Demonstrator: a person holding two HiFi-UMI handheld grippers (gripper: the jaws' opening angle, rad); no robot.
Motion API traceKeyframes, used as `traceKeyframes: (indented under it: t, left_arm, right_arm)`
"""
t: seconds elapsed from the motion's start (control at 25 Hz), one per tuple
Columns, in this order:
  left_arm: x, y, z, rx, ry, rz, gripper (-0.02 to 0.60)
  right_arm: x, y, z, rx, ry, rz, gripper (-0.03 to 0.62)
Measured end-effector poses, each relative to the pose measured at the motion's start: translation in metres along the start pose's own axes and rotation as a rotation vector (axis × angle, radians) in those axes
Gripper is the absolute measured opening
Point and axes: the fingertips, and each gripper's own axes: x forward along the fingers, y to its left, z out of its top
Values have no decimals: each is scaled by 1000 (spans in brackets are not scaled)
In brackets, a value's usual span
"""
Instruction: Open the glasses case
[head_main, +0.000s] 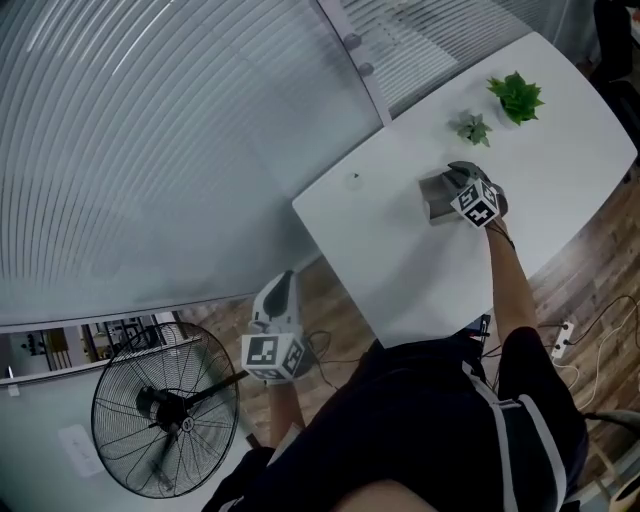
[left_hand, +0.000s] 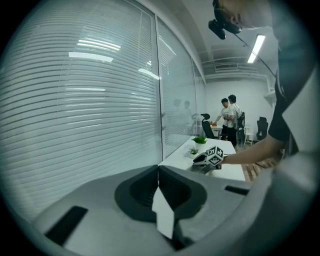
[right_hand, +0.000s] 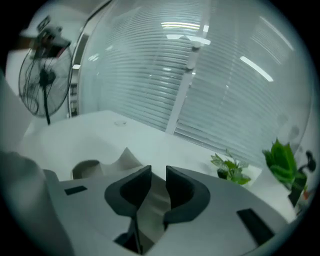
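The left hand-held gripper (left_hand: 158, 170) hangs pressed together beside the tabletop (head_main: 400, 270), bracing nothing. Farther out, the right hand-held gripper (right_hand: 154, 172) is slightly spread, with a panel of the grey glasses case (head_main: 435, 200) in its gap. Unsteadied, the case could slide toward the small plant (head_main: 473, 128).

The glasses case (head_main: 436, 196) is lying on the white table (head_main: 400, 270), toward the far side, near two small potted plants (head_main: 474, 128) but apart from them. It is showing as a plain grey, matte, boxy body. In the right gripper view it is presenting a rounded hollow at its left end with a raised peak beside it. It is possibly standing partly open, though this view is not settling that.
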Motion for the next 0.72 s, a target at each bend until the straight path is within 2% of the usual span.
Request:
traceKeyframes:
  t: [0.12,0.24,0.48,0.72]
  left_arm:
    - [3,-3,6,0,-22,-17,2]
    - [3,-6,11,0,-40,-28,2]
    - [2,-6,16,-7,-80,-46,2]
    - [7,-12,33,3,-145,-88,2]
  right_arm:
    - [-6,-6,2,199,-65,17,83]
    - [-17,-9,4,287,-93,7,83]
    - [-54,-27,32,381,-210,-57,83]
    - [-159,-43,119,384,-461,-129,77]
